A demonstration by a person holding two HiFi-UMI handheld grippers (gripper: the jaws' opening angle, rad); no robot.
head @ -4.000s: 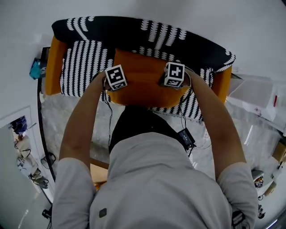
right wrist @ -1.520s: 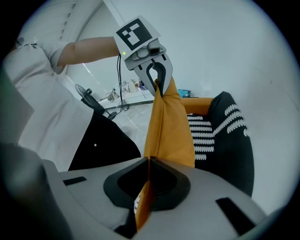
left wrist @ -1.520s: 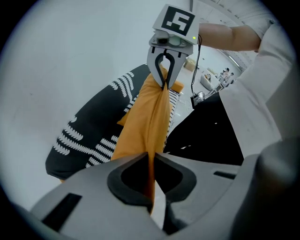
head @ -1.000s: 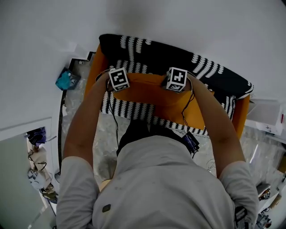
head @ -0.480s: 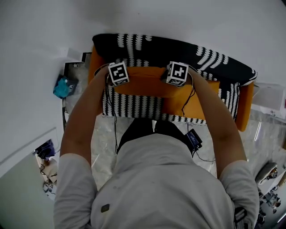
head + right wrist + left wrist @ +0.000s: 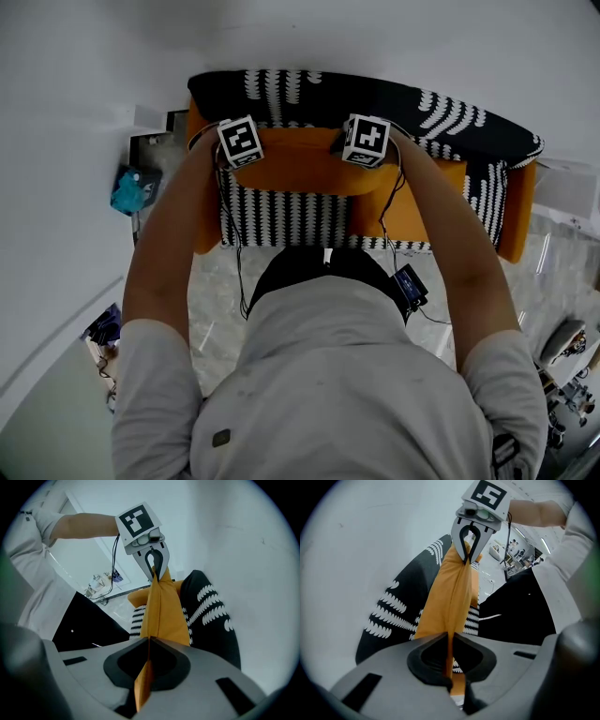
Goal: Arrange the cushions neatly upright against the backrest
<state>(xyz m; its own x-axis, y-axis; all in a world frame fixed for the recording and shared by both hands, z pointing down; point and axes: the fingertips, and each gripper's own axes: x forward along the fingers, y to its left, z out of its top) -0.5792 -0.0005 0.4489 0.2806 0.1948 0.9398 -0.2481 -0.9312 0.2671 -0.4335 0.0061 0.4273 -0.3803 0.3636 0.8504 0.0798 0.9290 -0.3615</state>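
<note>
Left claw (image 6: 450, 663) and right claw (image 6: 147, 666) pinch tight on the cushion's (image 6: 302, 171) top edge. It looks soft and light.

Overall light: bright, even and diffuse in all three views; no hard beam.
Source: overhead; strip lights (image 6: 543, 541) show as white streaks in the left gripper view.
Wall (image 6: 394, 37): pale, close to washed out, almost no texture.
Shadows: soft; darkest in the recess round the jaws of the left gripper (image 6: 450, 641) and right gripper (image 6: 149, 644).
Glare: faint sheen on the glossy floor (image 6: 553, 272).
Colour: orange cushion (image 6: 300, 169) saturated, strong against the black-and-white sofa (image 6: 450, 108).
Distortion: both gripper views fisheye with black corners; sofa bows in the head view.
Focus: gripper housings nearest the lens soft; head view crisp, no motion smear.
</note>
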